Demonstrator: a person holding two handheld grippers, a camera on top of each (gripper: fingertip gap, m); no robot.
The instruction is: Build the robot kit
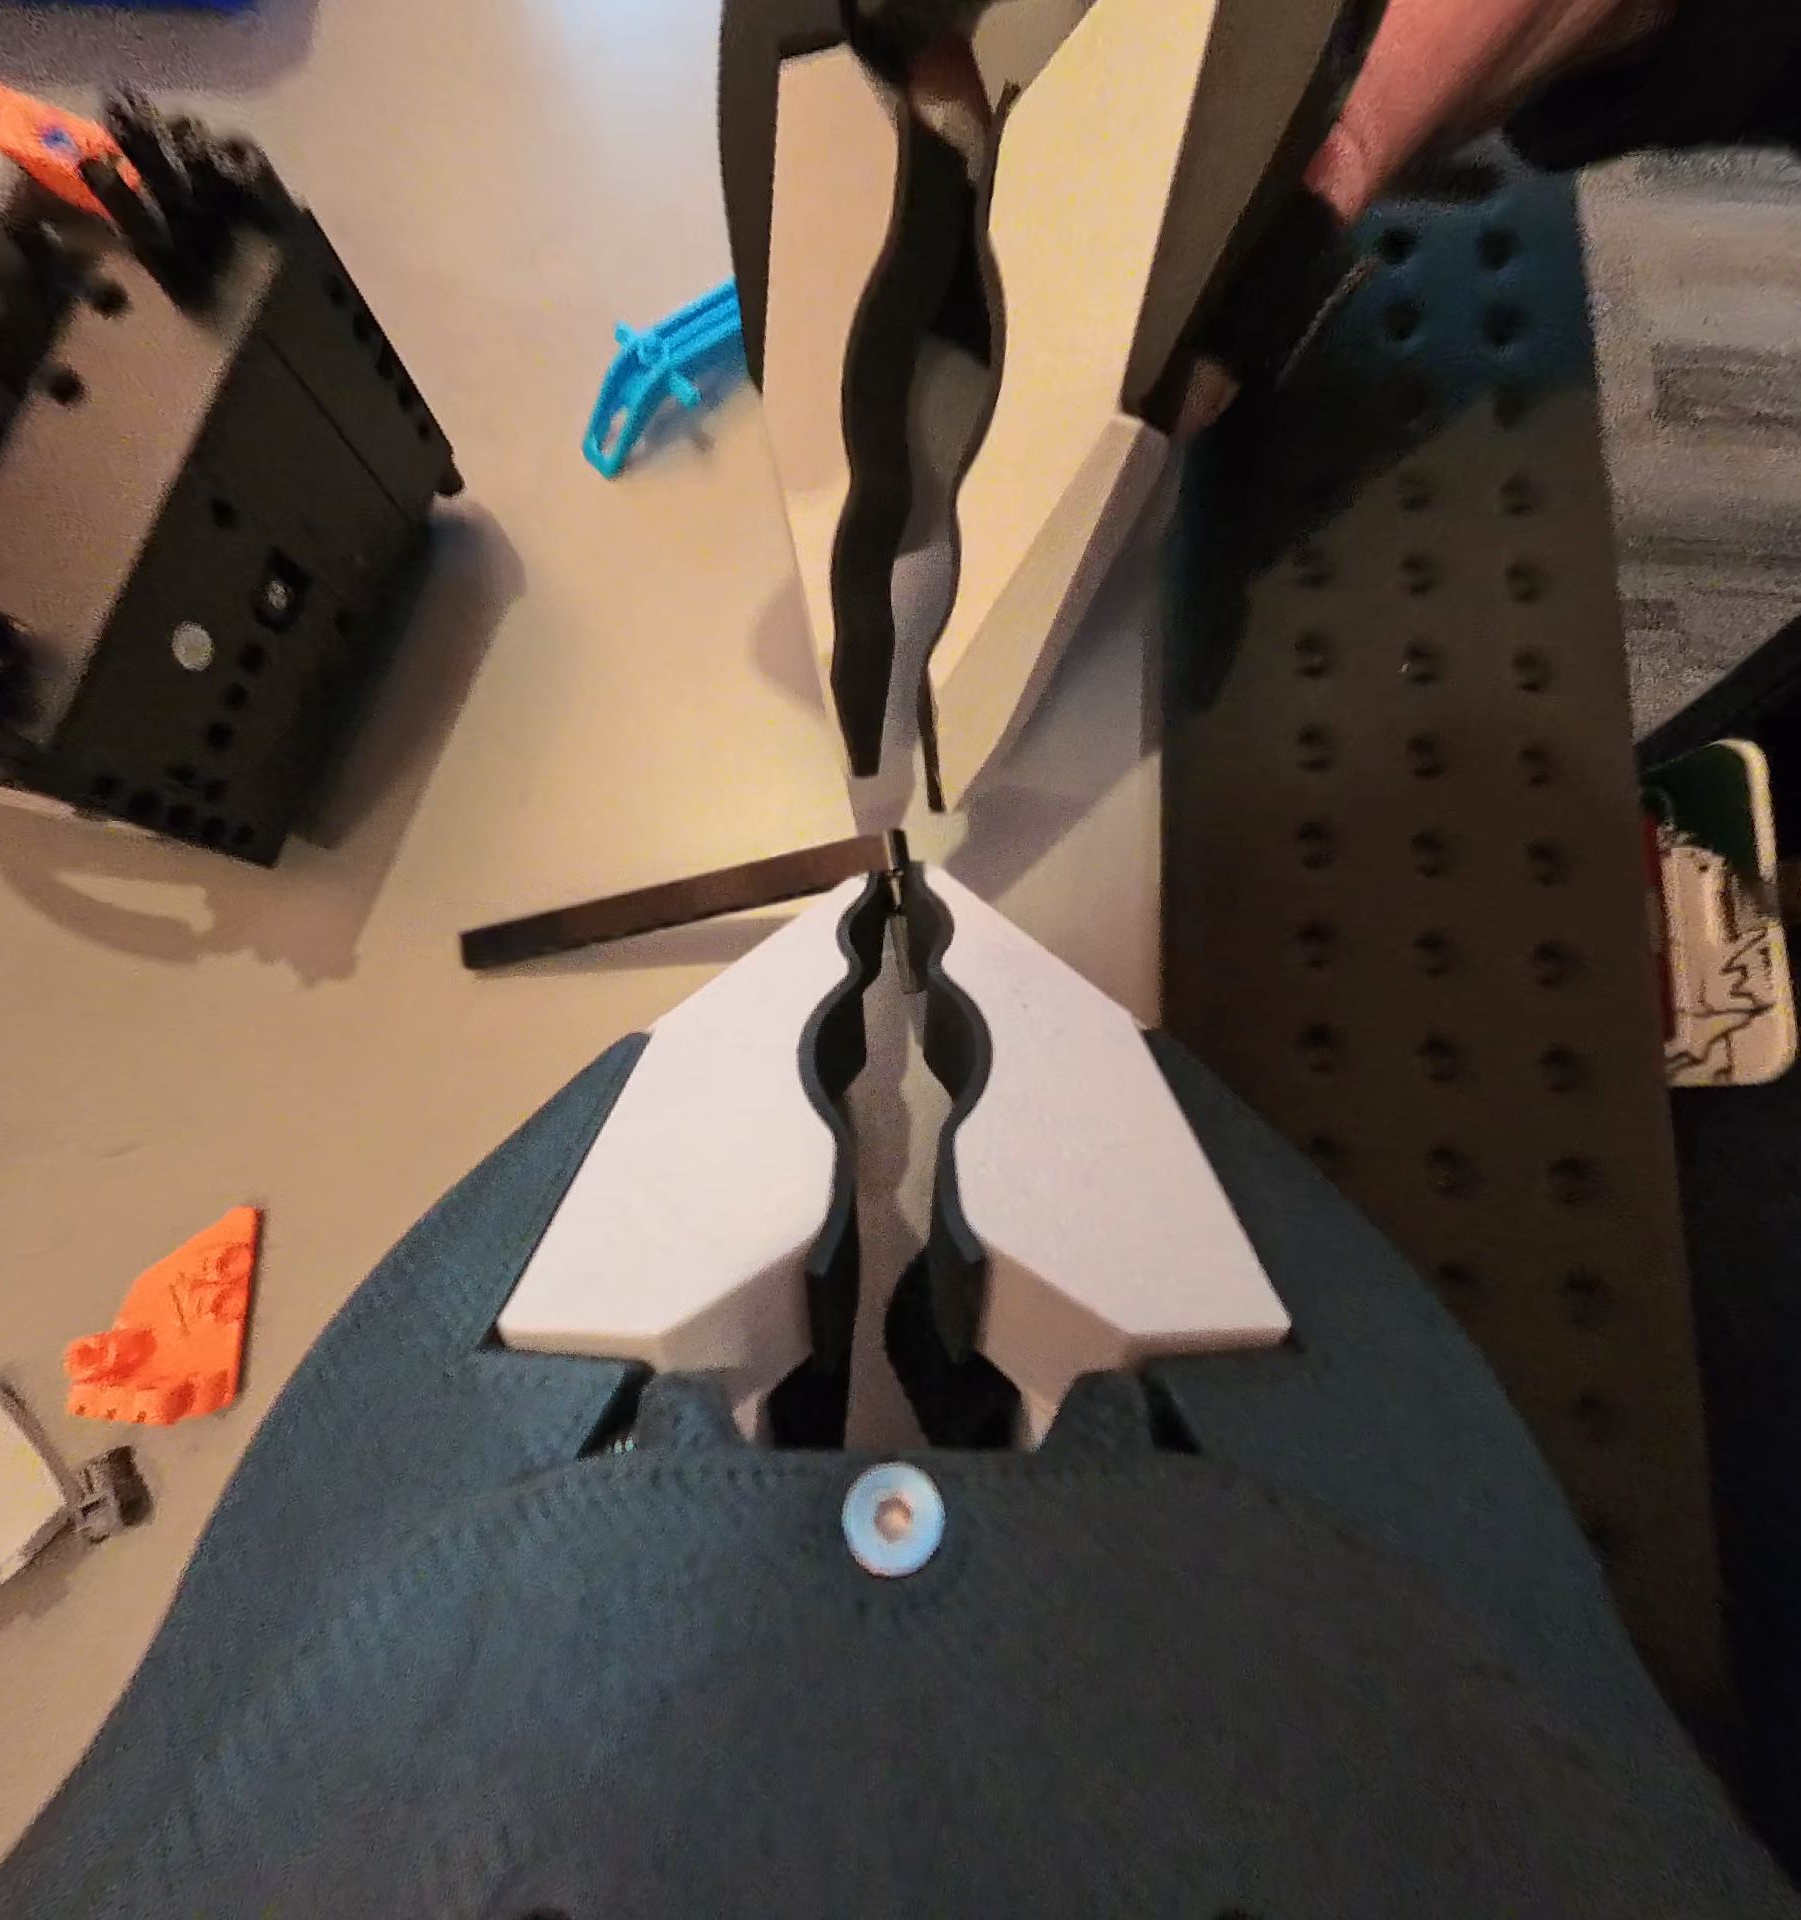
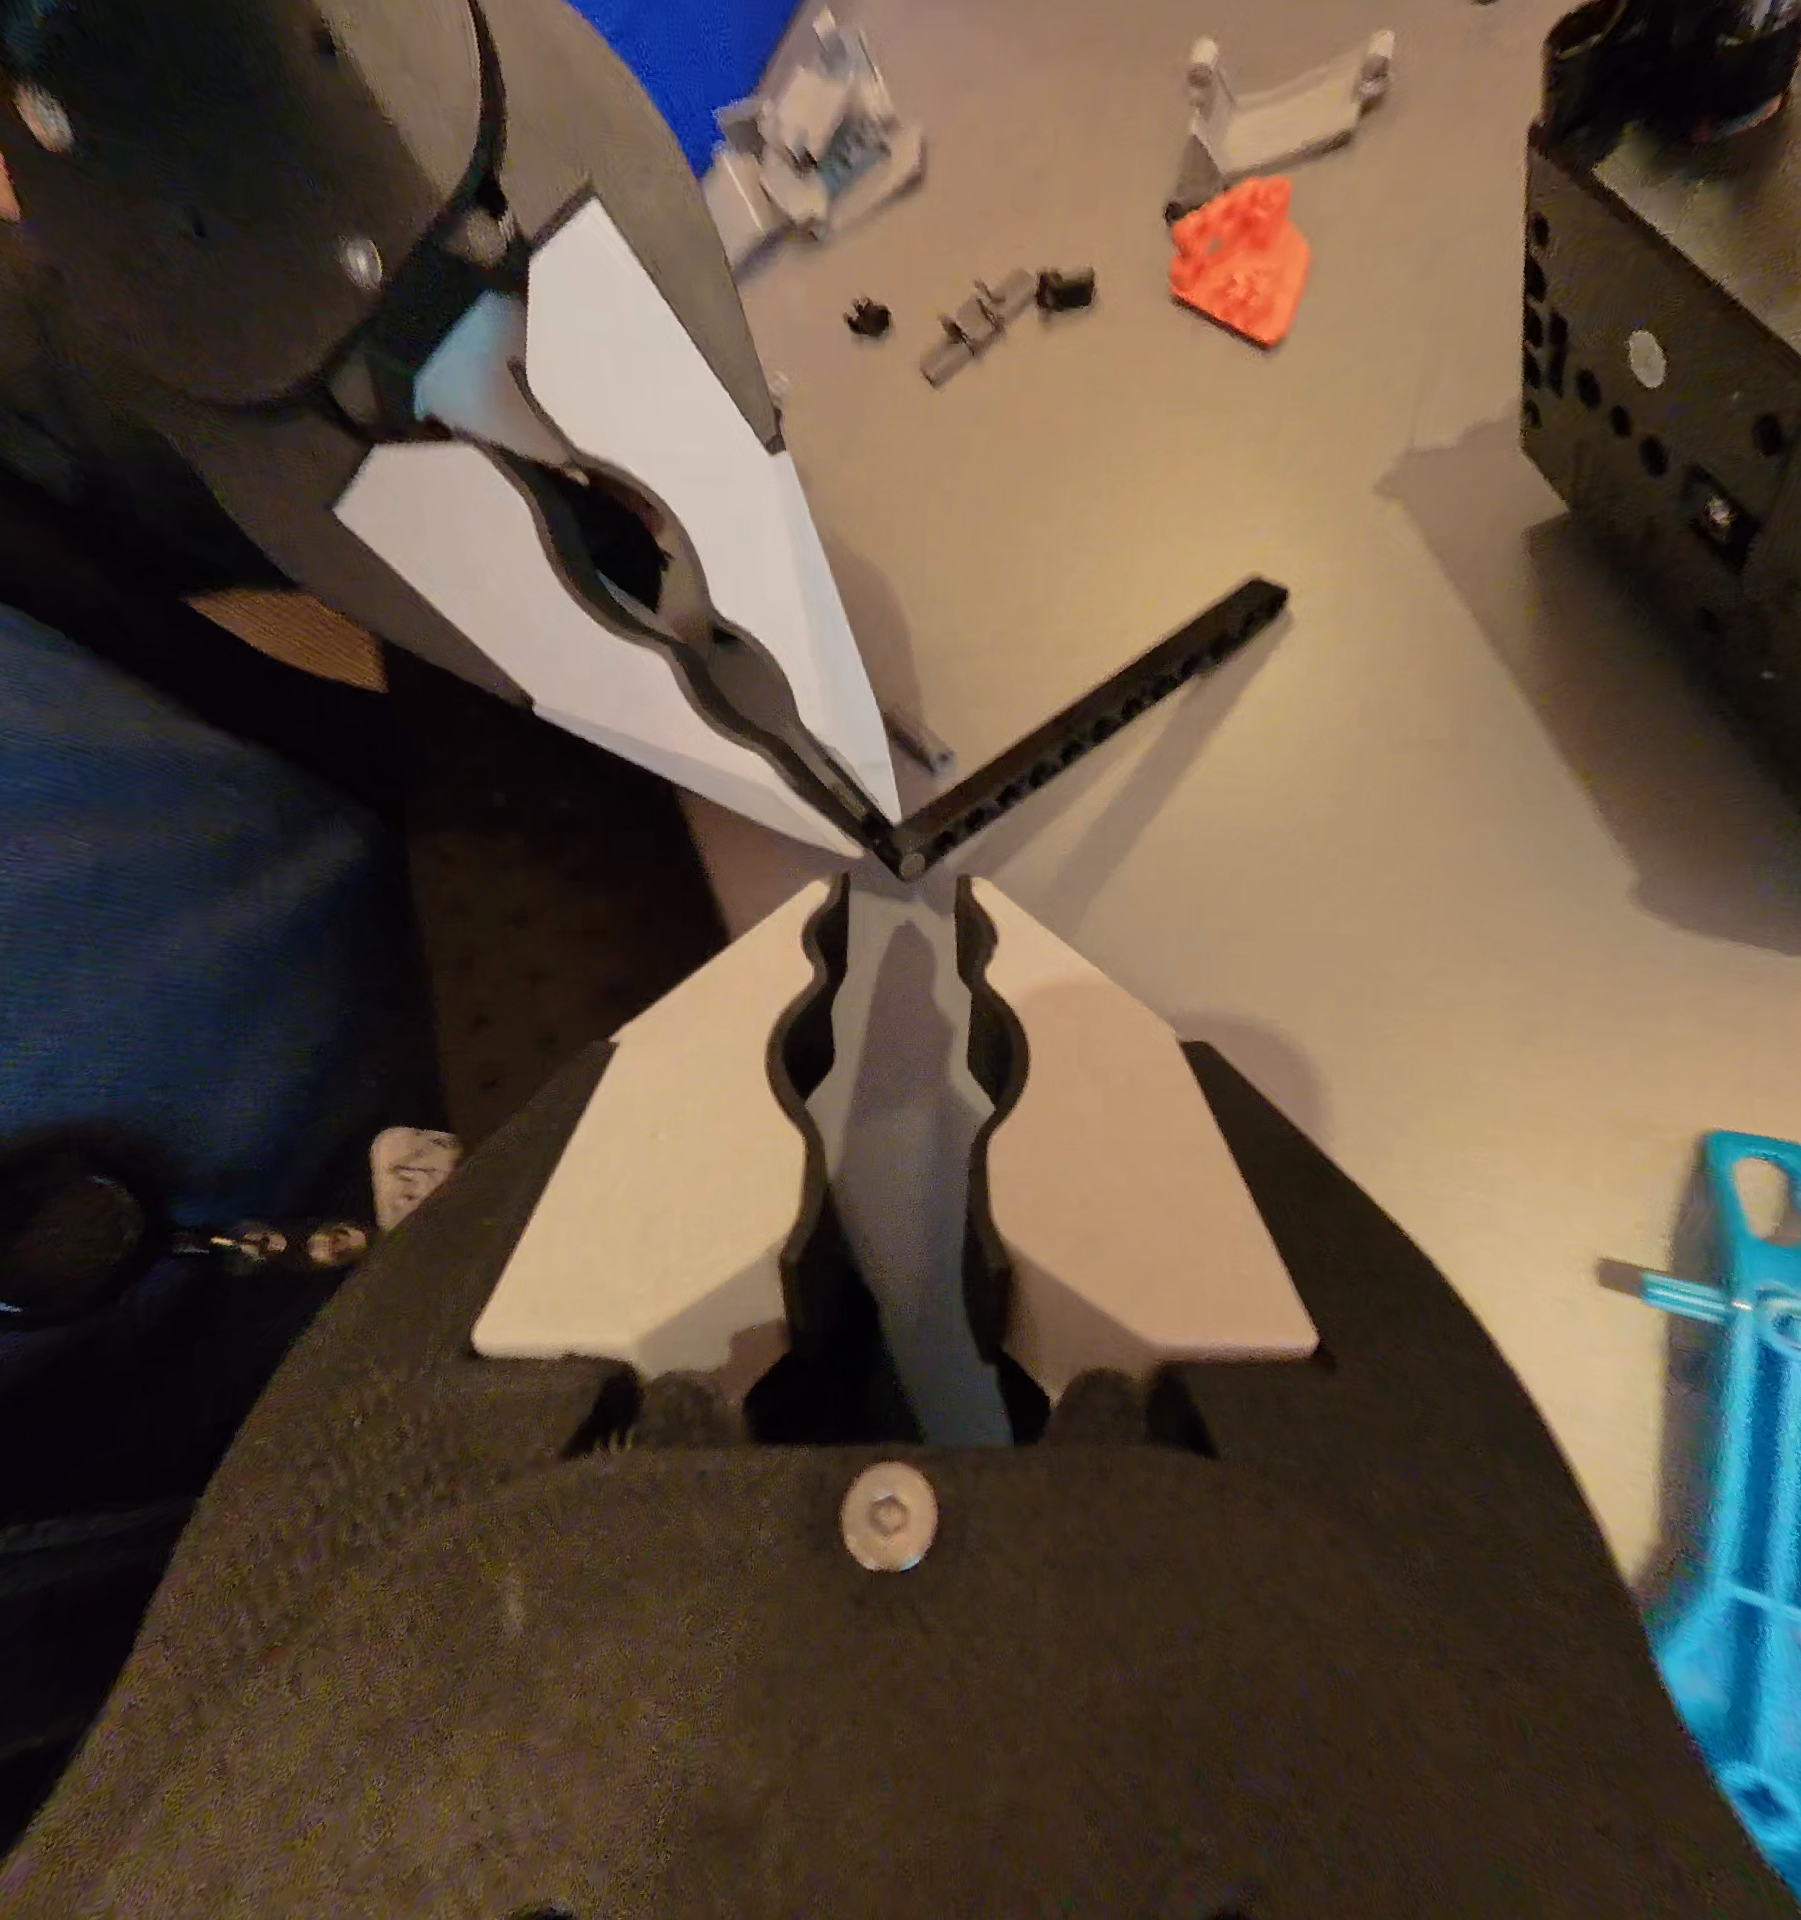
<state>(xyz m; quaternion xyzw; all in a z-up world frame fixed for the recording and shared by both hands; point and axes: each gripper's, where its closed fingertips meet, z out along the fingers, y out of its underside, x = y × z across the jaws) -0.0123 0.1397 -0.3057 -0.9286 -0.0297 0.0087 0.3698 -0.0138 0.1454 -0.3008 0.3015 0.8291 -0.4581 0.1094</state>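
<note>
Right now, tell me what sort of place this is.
Probably a hobby or workshop table for building-block models. On the pale tabletop lie a black holed beam, an orange plate, a cyan frame and a black holed block assembly.

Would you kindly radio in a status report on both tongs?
Left tongs shut on long black perforated plastic beam. Right tongs open, tips just short of beam's near end. Black perforated block beyond, clear.
</note>
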